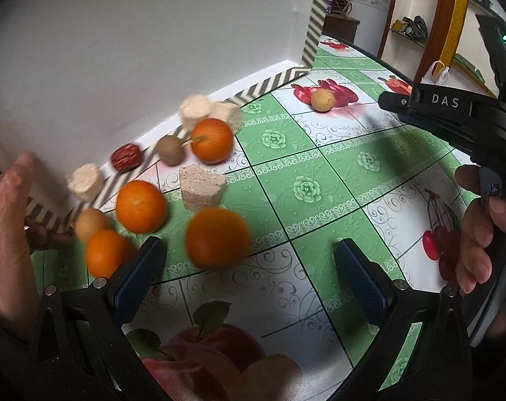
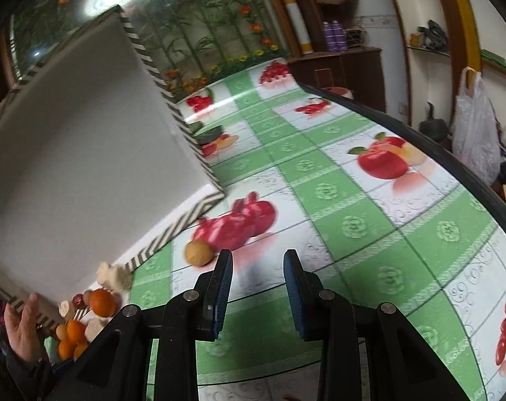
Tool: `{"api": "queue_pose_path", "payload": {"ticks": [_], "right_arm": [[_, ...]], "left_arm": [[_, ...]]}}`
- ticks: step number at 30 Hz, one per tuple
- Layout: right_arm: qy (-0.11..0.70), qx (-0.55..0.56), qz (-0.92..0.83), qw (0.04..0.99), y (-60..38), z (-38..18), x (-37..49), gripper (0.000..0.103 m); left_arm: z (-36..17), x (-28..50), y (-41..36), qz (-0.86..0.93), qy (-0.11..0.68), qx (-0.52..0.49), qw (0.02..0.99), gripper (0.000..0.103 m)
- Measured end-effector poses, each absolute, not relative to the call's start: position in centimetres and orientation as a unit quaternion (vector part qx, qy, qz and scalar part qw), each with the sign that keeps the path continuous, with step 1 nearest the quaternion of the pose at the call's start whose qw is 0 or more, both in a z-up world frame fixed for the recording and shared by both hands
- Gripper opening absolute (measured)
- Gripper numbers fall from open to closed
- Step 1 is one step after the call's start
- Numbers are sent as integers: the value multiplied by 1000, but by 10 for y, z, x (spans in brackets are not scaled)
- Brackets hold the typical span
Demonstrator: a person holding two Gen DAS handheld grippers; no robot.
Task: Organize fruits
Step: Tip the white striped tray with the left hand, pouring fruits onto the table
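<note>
Several oranges lie on the green flowered tablecloth (image 1: 286, 167); one blurred orange (image 1: 218, 238) sits just beyond my open, empty left gripper (image 1: 249, 267). Others (image 1: 141, 205) (image 1: 212, 140) (image 1: 106, 252) cluster left with a brown kiwi-like fruit (image 1: 170, 149), a red date (image 1: 126, 157) and a tan round fruit (image 1: 91, 223). A lone tan fruit (image 1: 323, 99) lies far right, also in the right wrist view (image 2: 199, 252), just left of my open, empty right gripper (image 2: 258, 260). A white box (image 1: 136, 50) with striped rim stands tilted over the cluster.
Pale cork-like chunks (image 1: 201, 185) (image 1: 86, 182) (image 1: 196, 110) lie among the fruit. A bare hand (image 1: 9, 234) holds the box at the left. The table's dark edge (image 2: 420, 133) curves along the right, with shelves and a plastic bag (image 2: 477, 133) beyond.
</note>
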State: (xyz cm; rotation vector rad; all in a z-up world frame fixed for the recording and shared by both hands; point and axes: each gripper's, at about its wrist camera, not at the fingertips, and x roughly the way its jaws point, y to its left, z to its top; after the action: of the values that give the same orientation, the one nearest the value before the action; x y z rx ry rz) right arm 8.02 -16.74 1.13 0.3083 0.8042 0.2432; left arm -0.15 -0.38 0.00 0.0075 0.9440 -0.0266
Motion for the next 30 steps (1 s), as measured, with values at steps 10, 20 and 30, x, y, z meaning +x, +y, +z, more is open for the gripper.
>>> {"api": "queue_pose_path", "payload": {"ticks": [10, 20, 30], "right_arm": [[415, 197, 108, 881, -185, -2, 90, 31], [415, 199, 110, 881, -185, -3, 93, 31], [414, 202, 112, 881, -186, -3, 92, 31]], "left_arm": [[-1, -1, -6, -18, 455, 7, 890, 103], [-1, -1, -6, -18, 455, 7, 890, 103], [-1, -2, -5, -19, 455, 7, 890, 103]]}}
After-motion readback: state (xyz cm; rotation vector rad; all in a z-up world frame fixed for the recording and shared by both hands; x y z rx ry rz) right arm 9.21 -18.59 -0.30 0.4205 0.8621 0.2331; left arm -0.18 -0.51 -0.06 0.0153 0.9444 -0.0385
